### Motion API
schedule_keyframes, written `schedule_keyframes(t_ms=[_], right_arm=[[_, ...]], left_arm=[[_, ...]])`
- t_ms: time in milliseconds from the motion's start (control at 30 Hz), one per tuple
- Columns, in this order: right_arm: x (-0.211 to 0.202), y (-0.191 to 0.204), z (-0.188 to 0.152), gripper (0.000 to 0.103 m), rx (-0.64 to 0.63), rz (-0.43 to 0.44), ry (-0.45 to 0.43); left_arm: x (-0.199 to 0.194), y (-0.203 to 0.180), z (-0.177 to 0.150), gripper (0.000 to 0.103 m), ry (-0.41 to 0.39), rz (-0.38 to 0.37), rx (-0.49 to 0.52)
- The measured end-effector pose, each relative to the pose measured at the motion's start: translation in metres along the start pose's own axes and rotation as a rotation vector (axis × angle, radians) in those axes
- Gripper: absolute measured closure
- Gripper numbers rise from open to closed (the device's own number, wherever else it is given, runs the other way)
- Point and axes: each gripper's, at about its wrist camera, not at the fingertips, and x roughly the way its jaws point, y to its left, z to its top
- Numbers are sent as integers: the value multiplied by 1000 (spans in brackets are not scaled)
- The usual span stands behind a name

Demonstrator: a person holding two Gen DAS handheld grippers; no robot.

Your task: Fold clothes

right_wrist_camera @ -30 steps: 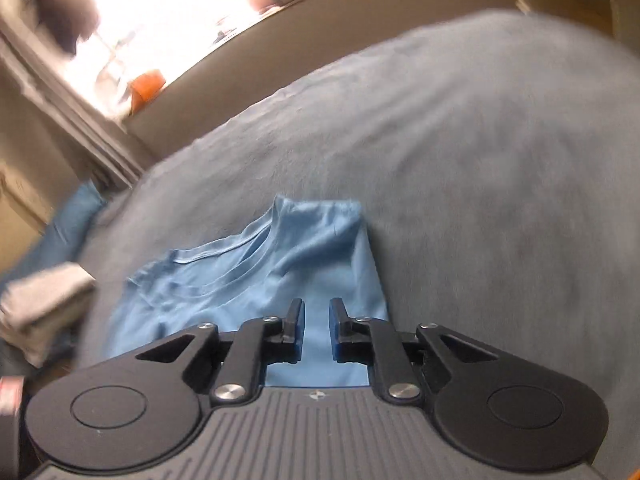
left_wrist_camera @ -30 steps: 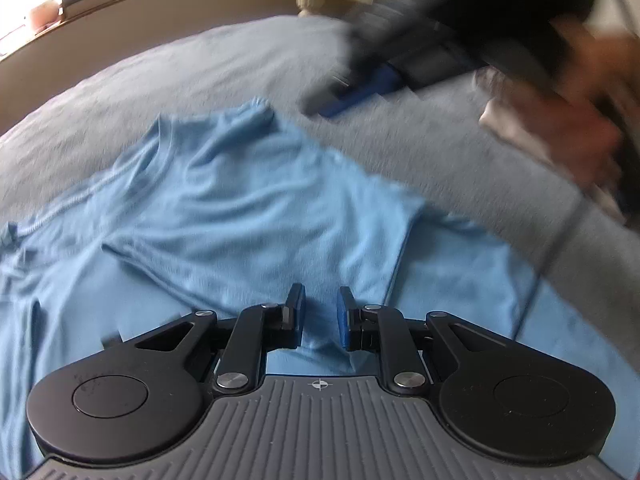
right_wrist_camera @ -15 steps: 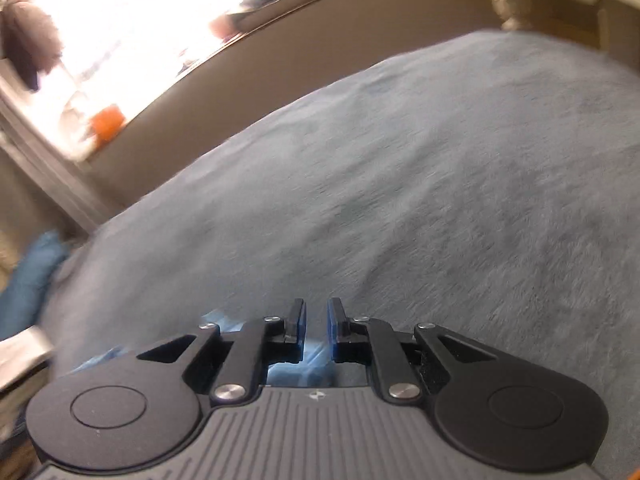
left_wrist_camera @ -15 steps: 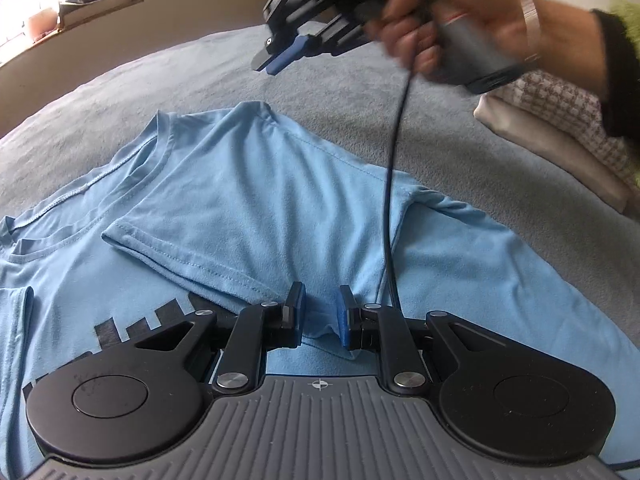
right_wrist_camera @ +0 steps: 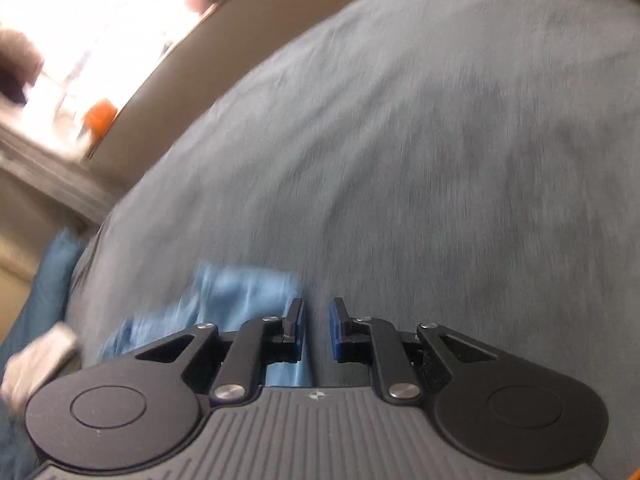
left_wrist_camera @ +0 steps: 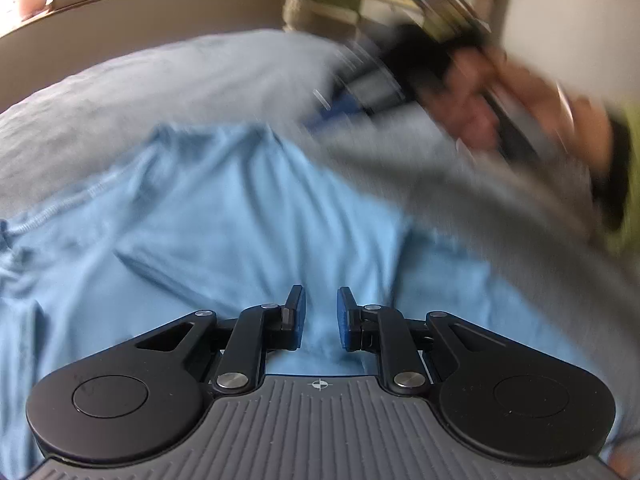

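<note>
Shirt (left_wrist_camera: 240, 216), light blue, is lying spread over the grey bed (left_wrist_camera: 168, 80), its collar toward the left. The left tool (left_wrist_camera: 319, 316) is hovering over its near part with the pads slightly apart and nothing pinched between them. The right tool (right_wrist_camera: 316, 328), blurred in a hand (left_wrist_camera: 480, 100), is sitting by the shirt's edge, pads narrowly apart, having just widened a little, gripping nothing.
</note>
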Motion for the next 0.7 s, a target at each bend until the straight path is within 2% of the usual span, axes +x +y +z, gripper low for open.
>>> schedule_keyframes(t_ms=[100,167,233,333,433,700], right_arm=[[-8,-12,-17,84,19,69,74],[-3,-18,-22,76,23,72,91],[-4,-26,-30,76,43,103,96],[-10,-30,-32,76,55,165,104],[-15,-31,-38,76,12,161,95],[-22,-31,-46,78,-42,162,92]], left_arm=[[11,19,57,86,-26,16,-63],[40,31,96,78,5,3,-140],[73,43,134,74,37,2,-231],[113,50,167,74,75,56,-315],[135,46,184,74,134,92,-301],[172,22,195,74,317,212,-206]])
